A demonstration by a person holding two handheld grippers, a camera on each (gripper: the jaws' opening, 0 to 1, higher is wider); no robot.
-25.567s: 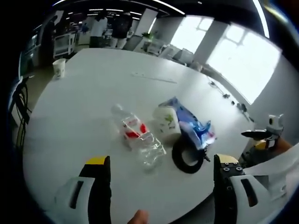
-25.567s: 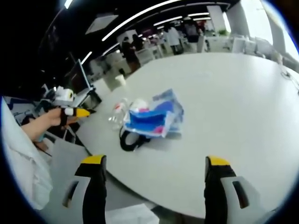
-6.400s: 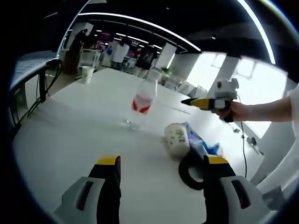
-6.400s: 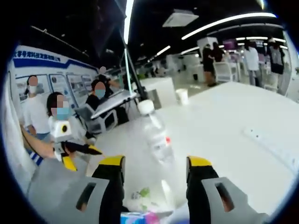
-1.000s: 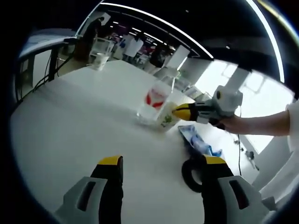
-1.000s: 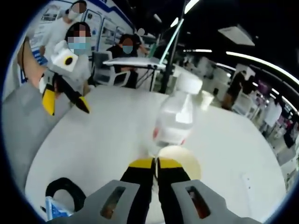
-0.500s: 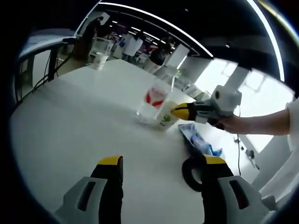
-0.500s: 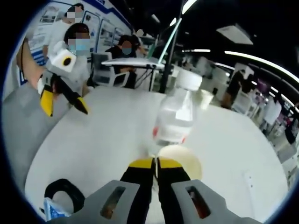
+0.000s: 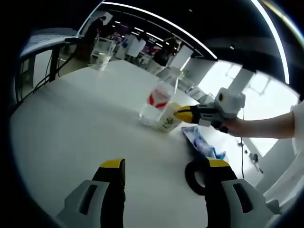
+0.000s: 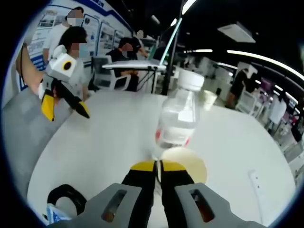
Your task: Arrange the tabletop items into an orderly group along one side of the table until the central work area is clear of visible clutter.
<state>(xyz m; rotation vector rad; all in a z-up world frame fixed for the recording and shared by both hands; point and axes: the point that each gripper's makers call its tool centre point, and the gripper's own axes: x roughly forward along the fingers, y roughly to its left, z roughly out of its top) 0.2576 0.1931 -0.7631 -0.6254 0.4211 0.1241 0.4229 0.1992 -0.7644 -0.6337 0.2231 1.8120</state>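
A clear plastic bottle with a red label stands upright on the white table. A paper cup with a green print stands against it. My right gripper is shut on the cup's rim. In the right gripper view its yellow-tipped jaws pinch the near rim of the cup, with the bottle just behind. My left gripper is open, held back from the group with nothing in it, and it appears at the left in the right gripper view.
A black tape roll and a blue packet lie to the right of the cup, near the table's edge. The same tape roll is at the lower left in the right gripper view. Another paper cup stands at the far end. People sit beyond the table.
Several seconds ago the cup sat beside the blue packet and my right gripper was open around the bottle. Now the cup is against the bottle. Over the last second nothing has visibly moved.
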